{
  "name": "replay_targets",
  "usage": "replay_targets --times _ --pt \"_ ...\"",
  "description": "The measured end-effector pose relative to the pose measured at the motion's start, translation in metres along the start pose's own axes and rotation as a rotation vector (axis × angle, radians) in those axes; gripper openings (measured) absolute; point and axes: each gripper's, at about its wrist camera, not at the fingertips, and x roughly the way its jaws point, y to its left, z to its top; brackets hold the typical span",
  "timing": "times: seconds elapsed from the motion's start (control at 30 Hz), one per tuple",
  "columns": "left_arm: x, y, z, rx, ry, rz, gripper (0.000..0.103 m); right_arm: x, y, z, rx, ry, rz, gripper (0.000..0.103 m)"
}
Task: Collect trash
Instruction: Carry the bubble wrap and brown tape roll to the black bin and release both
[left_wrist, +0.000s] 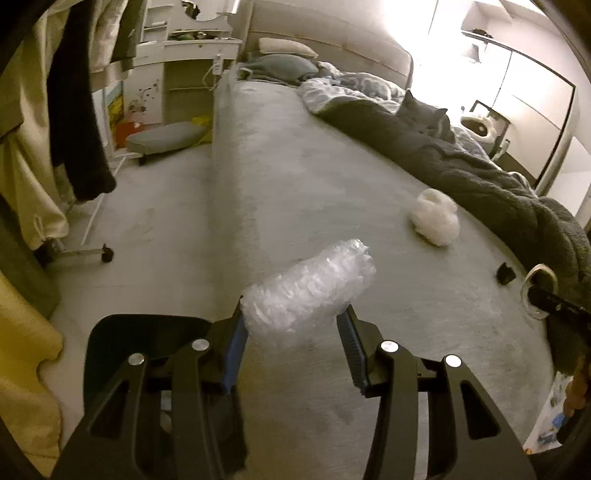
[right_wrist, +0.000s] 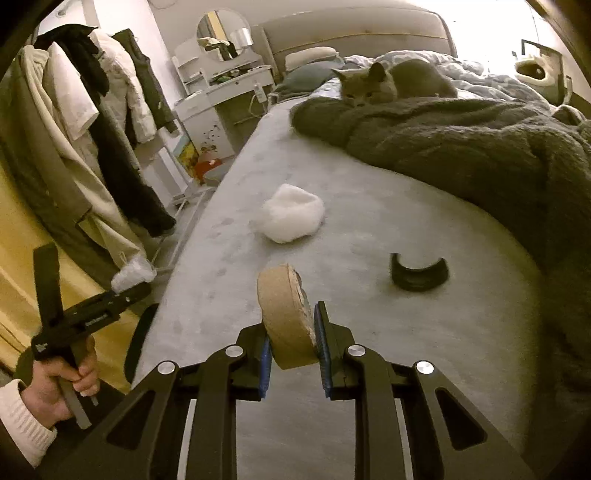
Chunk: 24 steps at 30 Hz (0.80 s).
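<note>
Both hands are loaded; I judge the step in hand to be the carry to the bin. Places are given relative to the bed (left_wrist: 295, 177). Off its left edge, on the floor, a dark bin (left_wrist: 110, 347) sits below my left gripper (left_wrist: 293, 317), whose jaws grip a wad of bubble wrap (left_wrist: 310, 284). On the bed, a white fluffy clump (right_wrist: 290, 218) lies uncollected, and right of it a black curved piece (right_wrist: 419, 275). My right gripper (right_wrist: 291, 339) has its jaws closed on a cardboard tape roll (right_wrist: 284, 314), over the bed's near part. Next move calls for bringing each load above the bin, then releasing. A grey cat (right_wrist: 388, 83) lies at the bed's far side. No legible writing found
</note>
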Motion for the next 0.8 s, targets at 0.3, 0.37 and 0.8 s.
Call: replay_targets --times 0.3,0.37,0.8 --pt "0.005 0.039 -0.007 -0.046 0.052 0.055 0.05 0.015 0.027 0.014 0.005 0.0 0.058 0.021" --pt "0.007 0.049 -0.01 -0.049 0.067 0.07 0.05 0.021 0.037 0.018 -0.003 0.005 0.072 0.021" --pt "0.022 0.105 -0.035 -0.047 0.186 0.158 0.05 0.063 0.11 0.034 -0.098 0.052 0.129 0.021"
